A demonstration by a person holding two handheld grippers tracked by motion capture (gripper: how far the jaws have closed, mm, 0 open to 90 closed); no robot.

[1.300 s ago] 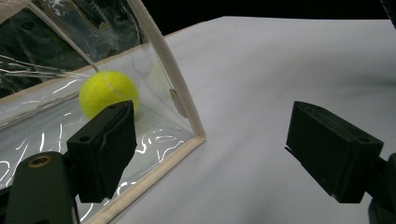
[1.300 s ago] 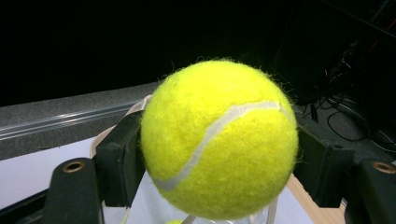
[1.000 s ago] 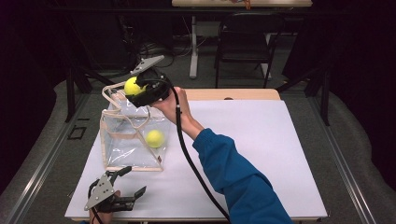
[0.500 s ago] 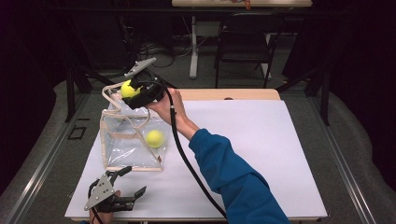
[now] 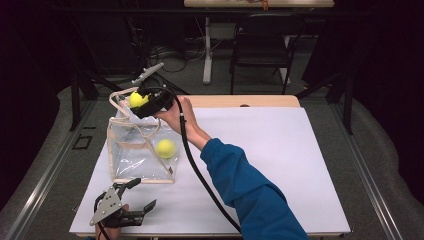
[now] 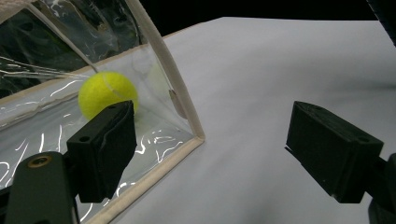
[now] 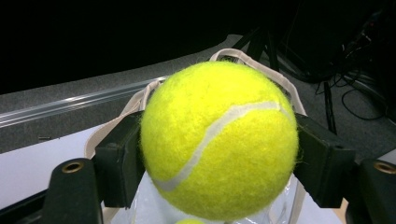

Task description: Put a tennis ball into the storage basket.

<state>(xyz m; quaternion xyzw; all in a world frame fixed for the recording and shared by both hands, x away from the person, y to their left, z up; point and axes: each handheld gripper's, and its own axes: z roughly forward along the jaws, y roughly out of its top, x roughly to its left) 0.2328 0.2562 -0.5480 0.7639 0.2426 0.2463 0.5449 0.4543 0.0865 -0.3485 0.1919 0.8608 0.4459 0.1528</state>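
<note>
Yellow tennis ball clamped between the right hand-held gripper's jaws, above the clear bag.

Clear bag sits on table, left of centre in the high view, handles at its upper end. One tennis ball inside the bag, at its right side. Second tennis ball above the bag's upper edge, between the right gripper jaws. Left gripper at lower left of frame, just below the bag's near edge, on the table. Chair behind the table, upper centre.
</note>
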